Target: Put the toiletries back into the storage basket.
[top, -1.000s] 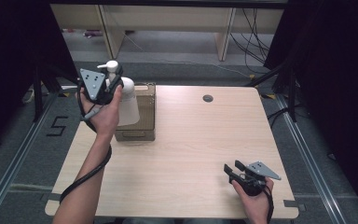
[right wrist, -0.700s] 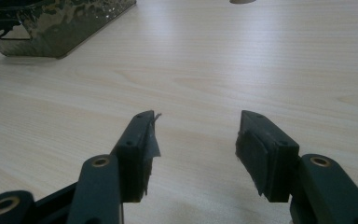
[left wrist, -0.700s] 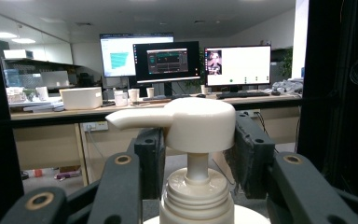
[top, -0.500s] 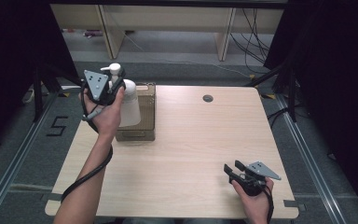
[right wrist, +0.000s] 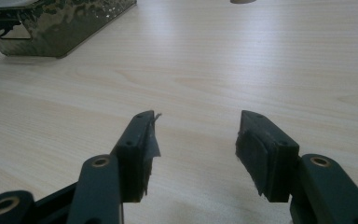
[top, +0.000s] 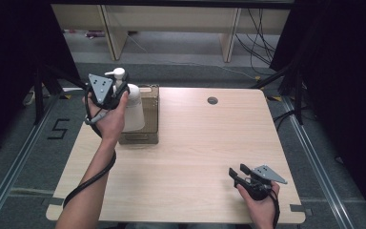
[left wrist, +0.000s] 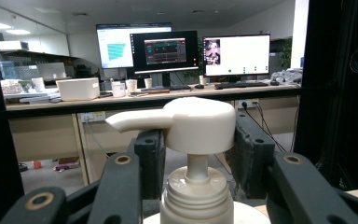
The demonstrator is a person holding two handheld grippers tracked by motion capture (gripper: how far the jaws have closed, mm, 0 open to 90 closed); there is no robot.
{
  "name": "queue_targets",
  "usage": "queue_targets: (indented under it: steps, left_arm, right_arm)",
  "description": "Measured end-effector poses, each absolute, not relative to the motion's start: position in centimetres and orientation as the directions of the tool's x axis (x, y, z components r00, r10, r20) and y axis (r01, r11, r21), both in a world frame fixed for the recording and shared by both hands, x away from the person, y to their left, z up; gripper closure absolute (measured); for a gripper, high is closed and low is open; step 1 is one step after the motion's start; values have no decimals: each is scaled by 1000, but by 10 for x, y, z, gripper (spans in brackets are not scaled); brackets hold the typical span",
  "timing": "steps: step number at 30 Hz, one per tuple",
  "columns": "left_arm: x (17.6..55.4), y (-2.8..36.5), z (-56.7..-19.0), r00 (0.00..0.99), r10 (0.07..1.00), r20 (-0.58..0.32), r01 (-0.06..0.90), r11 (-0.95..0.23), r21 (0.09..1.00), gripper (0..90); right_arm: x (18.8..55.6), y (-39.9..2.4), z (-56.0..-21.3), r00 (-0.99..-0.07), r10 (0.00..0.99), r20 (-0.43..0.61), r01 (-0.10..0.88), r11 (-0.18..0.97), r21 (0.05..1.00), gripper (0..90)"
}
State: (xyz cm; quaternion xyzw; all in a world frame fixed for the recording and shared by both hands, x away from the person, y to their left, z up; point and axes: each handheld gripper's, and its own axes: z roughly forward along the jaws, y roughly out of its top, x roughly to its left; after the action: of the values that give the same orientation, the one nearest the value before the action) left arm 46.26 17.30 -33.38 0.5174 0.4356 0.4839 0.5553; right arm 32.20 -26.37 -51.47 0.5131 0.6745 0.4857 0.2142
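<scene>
Pale wood bench [top: 195,143] under you, with office desks and monitors [left wrist: 182,49] beyond. Your left gripper [top: 116,93] has its fingers [left wrist: 151,158] clamped on the neck of the white pump bottle [top: 131,112], the pump head [left wrist: 196,123] rising between and above them; the bottle hangs over the brown box [top: 147,119]. Your right gripper [top: 238,174] rests low near the bench's near edge, fingers [right wrist: 142,149] wide apart with bare wood between them, the box well ahead to their left

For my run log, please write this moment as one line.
left gripper: shut on pump bottle, held above brown box | right gripper: open, low over table
</scene>
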Motion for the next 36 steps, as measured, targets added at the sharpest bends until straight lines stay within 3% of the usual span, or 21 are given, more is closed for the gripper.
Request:
queue_targets:
  steps: [36]
  left_arm:
    - [458, 173, -354, 157, 987, 16, -40, -10, 999, 592]
  right_arm:
    - [324, -266, -515, -396, 903, 166, 458, 37, 888, 473]
